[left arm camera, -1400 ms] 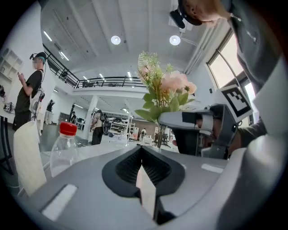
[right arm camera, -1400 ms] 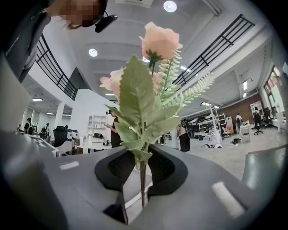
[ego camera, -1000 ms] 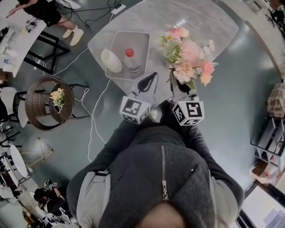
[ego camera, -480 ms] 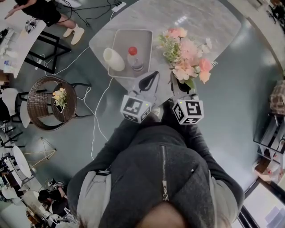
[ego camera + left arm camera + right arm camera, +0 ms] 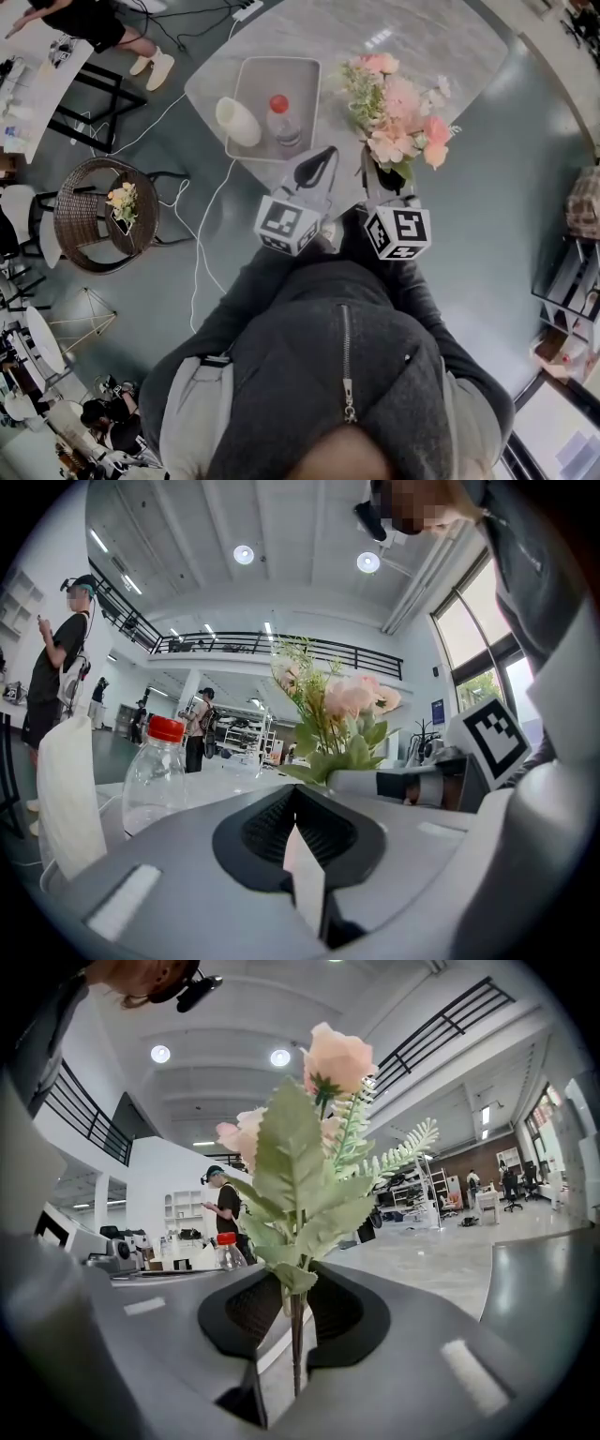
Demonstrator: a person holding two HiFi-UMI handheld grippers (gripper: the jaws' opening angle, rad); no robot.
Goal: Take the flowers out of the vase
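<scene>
While right gripper (image 5: 292, 1305) clamps flowers (image 5: 302, 1176) by stem (upright between jaws), left gripper (image 5: 293, 819) sits closed, empty, near bottle (image 5: 159, 780).

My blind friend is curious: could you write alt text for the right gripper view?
The right gripper pinches a thin flower stem between its black jaws; green leaves and pink blooms rise above. A red-capped bottle stands behind.

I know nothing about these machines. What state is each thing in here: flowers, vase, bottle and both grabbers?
flowers: out of the vase, held upright by the stem.
white vase: upright, no flowers in it.
bottle: upright in the tray, red cap on.
left gripper: shut, nothing in it.
right gripper: shut on the flowers.
</scene>
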